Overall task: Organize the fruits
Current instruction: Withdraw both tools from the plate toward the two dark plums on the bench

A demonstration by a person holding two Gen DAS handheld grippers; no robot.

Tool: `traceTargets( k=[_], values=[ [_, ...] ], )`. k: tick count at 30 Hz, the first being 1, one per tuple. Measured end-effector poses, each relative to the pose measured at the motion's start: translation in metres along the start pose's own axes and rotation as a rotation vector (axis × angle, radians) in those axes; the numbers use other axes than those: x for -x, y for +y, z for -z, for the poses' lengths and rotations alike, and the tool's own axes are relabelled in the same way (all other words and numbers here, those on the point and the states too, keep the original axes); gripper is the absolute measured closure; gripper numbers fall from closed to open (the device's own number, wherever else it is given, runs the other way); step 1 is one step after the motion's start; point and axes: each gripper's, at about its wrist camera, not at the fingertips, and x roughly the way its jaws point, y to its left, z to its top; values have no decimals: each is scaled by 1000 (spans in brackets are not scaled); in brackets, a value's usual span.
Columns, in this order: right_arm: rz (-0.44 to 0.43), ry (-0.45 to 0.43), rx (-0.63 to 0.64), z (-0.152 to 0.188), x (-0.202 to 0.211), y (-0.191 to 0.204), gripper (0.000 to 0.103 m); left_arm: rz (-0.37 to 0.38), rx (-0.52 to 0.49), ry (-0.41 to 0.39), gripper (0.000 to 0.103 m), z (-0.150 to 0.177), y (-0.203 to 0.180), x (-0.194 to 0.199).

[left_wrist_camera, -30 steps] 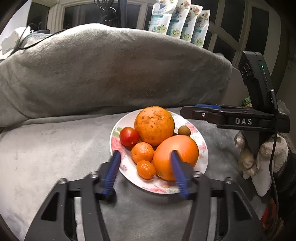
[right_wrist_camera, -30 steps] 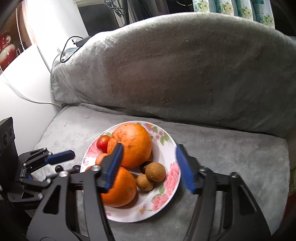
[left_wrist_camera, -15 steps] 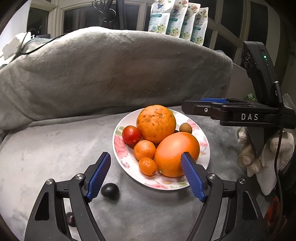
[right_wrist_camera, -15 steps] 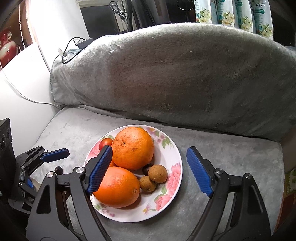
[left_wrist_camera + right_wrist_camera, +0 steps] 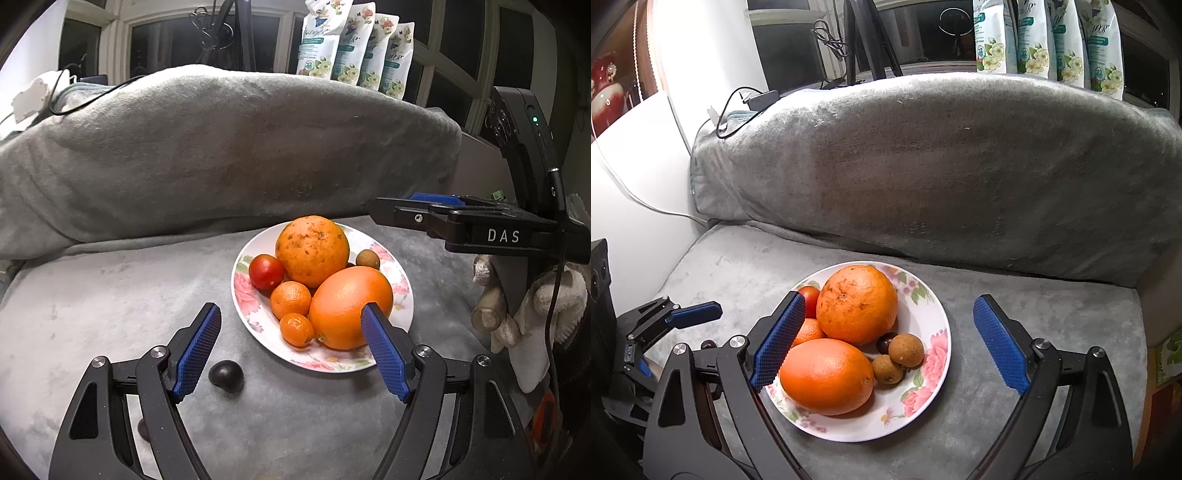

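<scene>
A floral plate [image 5: 240, 295] [image 5: 934, 387] sits on the grey blanket. It holds a speckled orange [image 5: 312, 251] [image 5: 857, 304], a smooth orange [image 5: 351, 306] [image 5: 827, 371], a tomato [image 5: 266, 271], two tangerines [image 5: 290, 299] and brown longans [image 5: 905, 350]. On the blanket lies a dark round fruit [image 5: 226, 376], just inside the left finger. My left gripper [image 5: 290, 314] is open in front of the plate and holds nothing. My right gripper [image 5: 889, 301] hovers before the plate; its jaws are opening and touch no fruit.
A tall grey blanket-covered cushion [image 5: 221, 147] rises behind the plate. Several flowered pouches [image 5: 354, 48] stand on the sill behind it. A cable and adapter [image 5: 753, 99] lie at the cushion's left end. A gloved hand [image 5: 535, 310] holds the right gripper's handle.
Both pairs of jaws have spread wider. The left gripper has drawn back slightly, and a dark fruit on the blanket beside its left finger has come into view.
</scene>
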Motion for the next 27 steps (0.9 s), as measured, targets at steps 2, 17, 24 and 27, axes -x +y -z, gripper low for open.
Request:
traceTargets(
  k=[2, 17, 24, 27],
  values=[
    [-1, -1, 1, 1, 2, 1, 9, 0, 4, 1, 24, 1, 1, 2],
    [-32, -34, -34, 7, 20, 10, 9, -12, 20, -12, 22, 4, 8, 21],
    [-50, -46, -33, 11, 26, 19, 9, -23, 26, -25, 22, 6, 16, 31],
    [-50, -46, -19, 12, 27, 26, 9, -27, 31, -29, 22, 7, 21, 35]
  ],
)
